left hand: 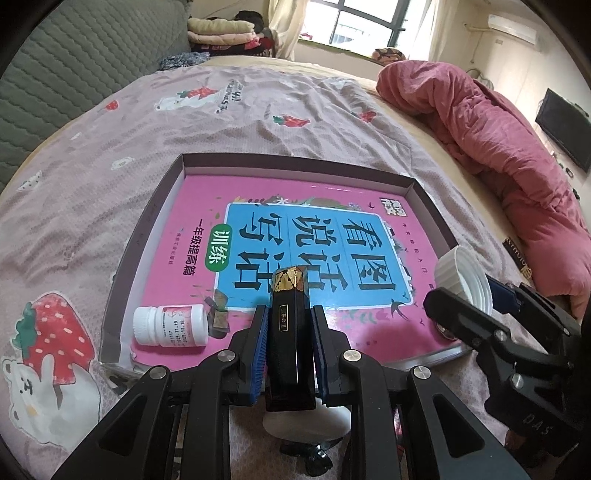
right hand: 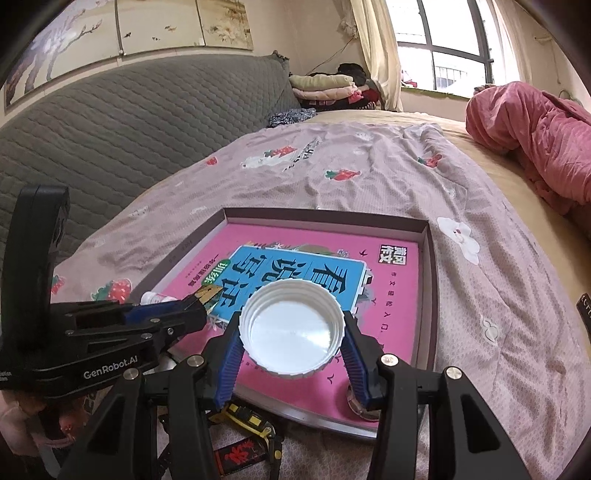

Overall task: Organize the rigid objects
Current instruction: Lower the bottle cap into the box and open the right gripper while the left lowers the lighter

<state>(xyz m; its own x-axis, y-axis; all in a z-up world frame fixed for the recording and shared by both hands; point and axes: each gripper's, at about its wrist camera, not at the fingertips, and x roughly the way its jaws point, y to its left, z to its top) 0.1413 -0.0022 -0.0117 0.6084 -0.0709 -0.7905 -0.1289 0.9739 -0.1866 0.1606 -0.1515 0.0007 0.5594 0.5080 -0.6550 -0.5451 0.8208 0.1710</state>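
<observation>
A shallow box lid (left hand: 147, 236) lies on the bed and holds a pink book (left hand: 295, 206). A small white pill bottle (left hand: 170, 325) lies on its side on the book's near left corner. My left gripper (left hand: 289, 325) is shut on a black box with a gold tip (left hand: 288, 332), held above the book's near edge. My right gripper (right hand: 291, 332) is shut on a large white ribbed lid (right hand: 291, 328), open side toward the camera, above the book (right hand: 391, 295). The right gripper also shows in the left wrist view (left hand: 476, 317) at the right.
A crumpled pink duvet (left hand: 498, 147) lies along the bed's right side. A grey quilted headboard (right hand: 110, 129) stands at the left. Folded clothes (left hand: 225, 33) are stacked at the far end. A yellow-black tape measure (right hand: 255, 424) and a small round object (right hand: 356, 400) lie near the box's front edge.
</observation>
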